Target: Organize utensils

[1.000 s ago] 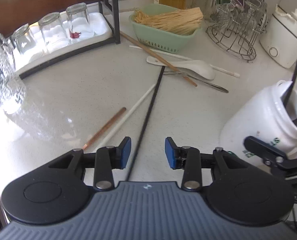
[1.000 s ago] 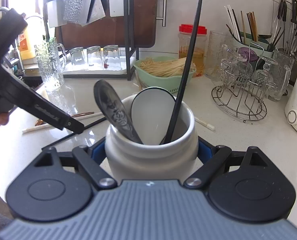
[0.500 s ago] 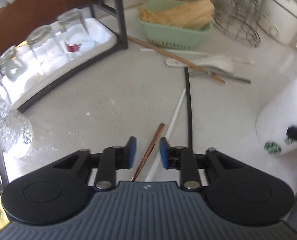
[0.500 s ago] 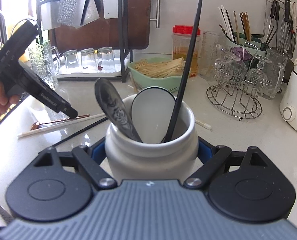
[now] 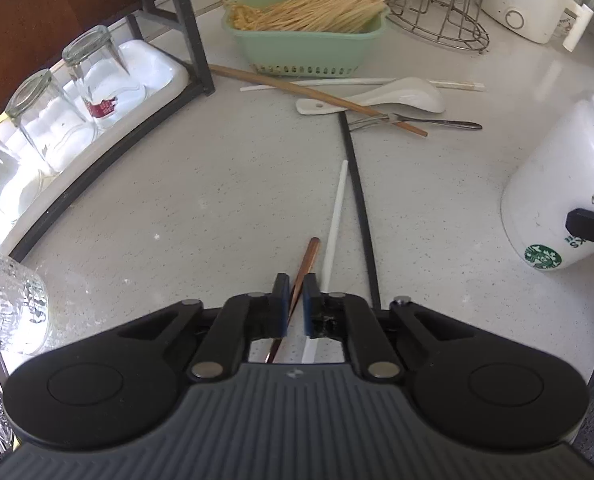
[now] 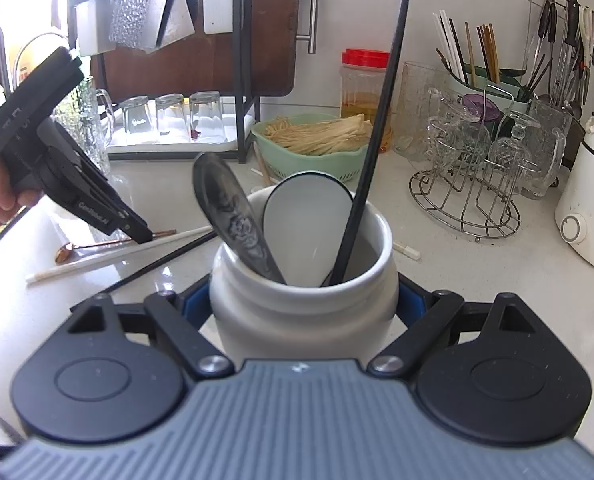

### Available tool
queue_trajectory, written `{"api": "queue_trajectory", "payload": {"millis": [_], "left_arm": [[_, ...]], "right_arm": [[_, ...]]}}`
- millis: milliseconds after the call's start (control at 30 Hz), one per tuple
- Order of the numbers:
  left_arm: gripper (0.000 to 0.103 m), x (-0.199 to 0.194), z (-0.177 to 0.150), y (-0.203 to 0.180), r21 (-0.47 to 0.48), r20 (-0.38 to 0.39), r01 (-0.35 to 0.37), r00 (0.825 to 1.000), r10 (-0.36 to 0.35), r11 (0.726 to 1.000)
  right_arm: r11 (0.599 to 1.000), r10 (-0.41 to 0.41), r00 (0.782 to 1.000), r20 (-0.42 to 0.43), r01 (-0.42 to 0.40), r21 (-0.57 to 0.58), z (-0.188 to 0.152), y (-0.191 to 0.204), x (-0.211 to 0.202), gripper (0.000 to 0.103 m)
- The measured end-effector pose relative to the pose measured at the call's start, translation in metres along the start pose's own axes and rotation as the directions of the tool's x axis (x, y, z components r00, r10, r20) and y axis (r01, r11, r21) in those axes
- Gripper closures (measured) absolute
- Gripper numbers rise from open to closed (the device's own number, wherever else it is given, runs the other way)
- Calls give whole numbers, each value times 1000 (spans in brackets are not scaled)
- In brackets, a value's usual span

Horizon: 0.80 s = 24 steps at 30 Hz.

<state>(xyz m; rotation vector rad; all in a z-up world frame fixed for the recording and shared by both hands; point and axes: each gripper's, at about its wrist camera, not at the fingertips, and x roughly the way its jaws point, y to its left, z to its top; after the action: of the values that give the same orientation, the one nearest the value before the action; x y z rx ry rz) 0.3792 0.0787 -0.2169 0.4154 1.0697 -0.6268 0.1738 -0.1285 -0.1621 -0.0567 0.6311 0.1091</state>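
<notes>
Both jaws grip: left gripper (image 5: 293, 294) copper spoon (image 5: 305, 264), right gripper (image 6: 303, 304) jar (image 5: 557, 184) (Starbucks logo).

A pale speckled surface (image 5: 225, 184) carries everything. Along its left edge stands a black metal rack (image 5: 189, 36) over a white tray (image 5: 153, 68) of upturned glasses (image 5: 93, 68) — three in a row. Toward the back edge sits a green basket (image 5: 309, 46) heaped with dry noodles (image 5: 321, 12), and behind it a red-lidded jar (image 6: 364, 80). At the back right corner, a wire stand (image 6: 467, 200) holds glass cups, beside a white appliance (image 6: 589, 216).
</notes>
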Motion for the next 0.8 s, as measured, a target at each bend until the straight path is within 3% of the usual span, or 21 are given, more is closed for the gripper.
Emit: {"api": "queue_trajectory", "payload": {"millis": [267, 800], "left_arm": [[99, -7, 0, -6, -46, 17, -29, 999, 30, 999], [103, -75, 7, -30, -234, 187, -78, 975, 124, 969]], "right_arm": [[1000, 17, 1000, -10, -17, 3, 2, -3, 2, 12], [999, 45, 998, -44, -46, -16, 10, -6, 10, 12]]}}
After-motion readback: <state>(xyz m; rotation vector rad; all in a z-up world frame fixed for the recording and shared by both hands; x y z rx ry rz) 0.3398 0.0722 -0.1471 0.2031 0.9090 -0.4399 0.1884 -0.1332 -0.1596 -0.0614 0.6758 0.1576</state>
